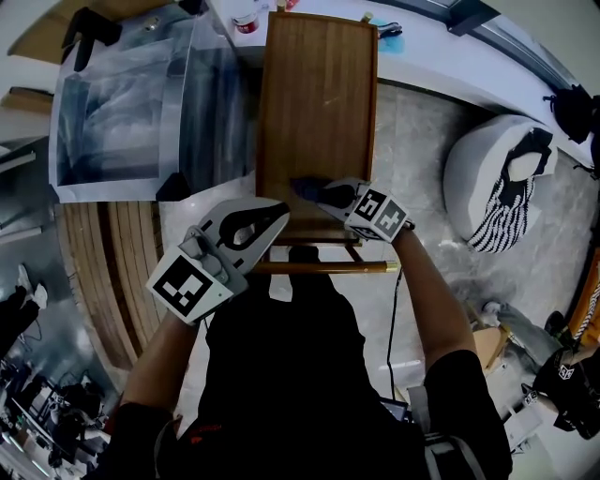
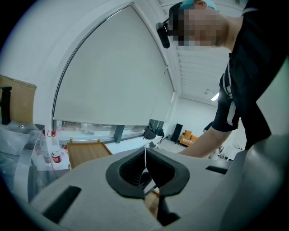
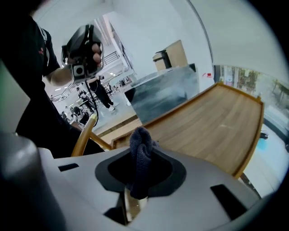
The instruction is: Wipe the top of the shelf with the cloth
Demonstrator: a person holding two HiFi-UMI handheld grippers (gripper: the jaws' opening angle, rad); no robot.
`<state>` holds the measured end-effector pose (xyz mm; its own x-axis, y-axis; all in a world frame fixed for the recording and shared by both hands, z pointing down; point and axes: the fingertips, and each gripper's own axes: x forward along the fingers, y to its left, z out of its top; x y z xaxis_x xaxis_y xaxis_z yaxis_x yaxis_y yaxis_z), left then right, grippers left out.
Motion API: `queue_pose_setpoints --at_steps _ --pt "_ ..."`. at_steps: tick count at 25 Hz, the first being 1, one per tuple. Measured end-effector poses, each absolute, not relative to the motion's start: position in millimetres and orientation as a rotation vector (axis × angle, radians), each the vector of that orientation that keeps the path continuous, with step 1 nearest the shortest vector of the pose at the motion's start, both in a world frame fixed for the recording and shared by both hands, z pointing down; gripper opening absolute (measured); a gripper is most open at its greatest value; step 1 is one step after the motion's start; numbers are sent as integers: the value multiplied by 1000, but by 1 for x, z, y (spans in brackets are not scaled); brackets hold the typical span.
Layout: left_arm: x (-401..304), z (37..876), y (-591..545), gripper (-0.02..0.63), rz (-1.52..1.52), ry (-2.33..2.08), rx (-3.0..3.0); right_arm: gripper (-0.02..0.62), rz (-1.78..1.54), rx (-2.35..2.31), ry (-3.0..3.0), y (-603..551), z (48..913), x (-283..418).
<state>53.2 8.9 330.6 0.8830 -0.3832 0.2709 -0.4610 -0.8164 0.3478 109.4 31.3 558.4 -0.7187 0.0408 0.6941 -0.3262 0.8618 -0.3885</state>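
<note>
The shelf's wooden top stretches away from me, with a raised rim round it. My right gripper is at its near end, shut on a dark blue cloth that rests at the near edge of the wood. In the right gripper view the cloth bunches up between the jaws of the right gripper, with the bare shelf top beyond. My left gripper hovers by the near left corner, off the wood. In its own view the left gripper is shut and holds nothing.
A clear plastic box stands close along the shelf's left side. A white ledge behind carries a red-labelled bottle. A white beanbag lies on the floor to the right. Curved wooden slats lie at the lower left.
</note>
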Motion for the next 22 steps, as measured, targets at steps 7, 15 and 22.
queue_pose_setpoints --at_steps 7,15,22 --pt "68 332 -20 26 248 -643 2637 67 571 369 -2363 -64 522 151" --pt "77 345 -50 26 261 -695 2609 67 529 522 -2420 -171 507 187" --pt "76 364 -65 26 278 -753 2554 67 378 681 -2391 -271 505 215"
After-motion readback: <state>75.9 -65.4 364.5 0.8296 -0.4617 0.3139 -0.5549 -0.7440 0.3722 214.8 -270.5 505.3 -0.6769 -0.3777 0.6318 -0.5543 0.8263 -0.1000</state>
